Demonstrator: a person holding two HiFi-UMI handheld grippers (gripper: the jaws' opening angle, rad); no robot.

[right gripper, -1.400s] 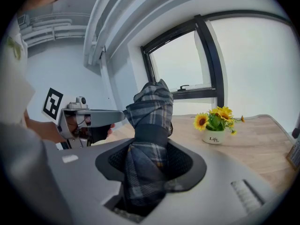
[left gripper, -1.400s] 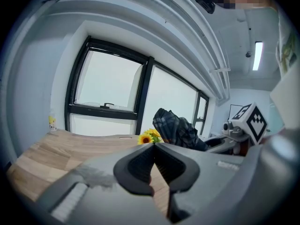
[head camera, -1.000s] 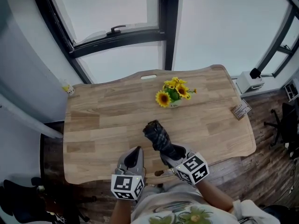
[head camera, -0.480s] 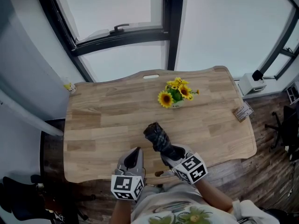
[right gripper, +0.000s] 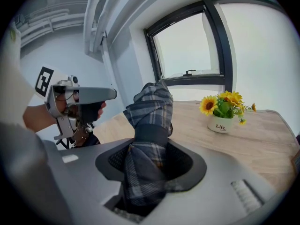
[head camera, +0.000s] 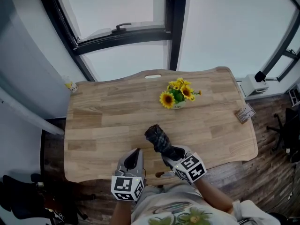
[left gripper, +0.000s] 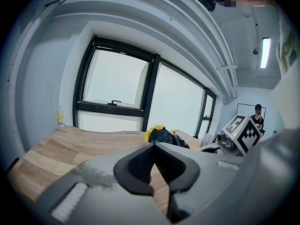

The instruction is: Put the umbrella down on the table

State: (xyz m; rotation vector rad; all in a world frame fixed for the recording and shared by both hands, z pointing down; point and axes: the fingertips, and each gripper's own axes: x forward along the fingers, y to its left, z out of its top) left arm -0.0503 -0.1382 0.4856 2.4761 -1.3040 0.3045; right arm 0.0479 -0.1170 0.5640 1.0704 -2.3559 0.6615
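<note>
Window (head camera: 117,13): fills the upper half of the head view, dark frame, handle at upper centre.

Table (head camera: 103,121): pale wood, across the middle of the frame. Near edge at lower centre.

Umbrella (head camera: 159,139): folded, dark plaid, lower centre. It slants up and away from the near edge, far end raised and the whole of it off the wood. In the right gripper view the fabric (right gripper: 150,125) rises between the jaws.

Right gripper (head camera: 173,153): lower centre right, jaws about half apart and clamped on the umbrella's near end.

Left gripper (head camera: 135,154): lower centre left, just beside the right one. Its jaws meet at the tips (left gripper: 153,146) with nothing between them.

Sunflower pot (head camera: 176,97): centre right of the table, well beyond the umbrella's far end.

Small bottle (head camera: 70,86): at the table's upper left corner.

Change over the last second: slight. The right gripper and umbrella have sunk a little toward the wood. The grip is no wider, and the left gripper is where it was.

Reading: lowering is under way but not done. The umbrella looks set to land on bare wood short of the flowers, and the jaws must then part.
</note>
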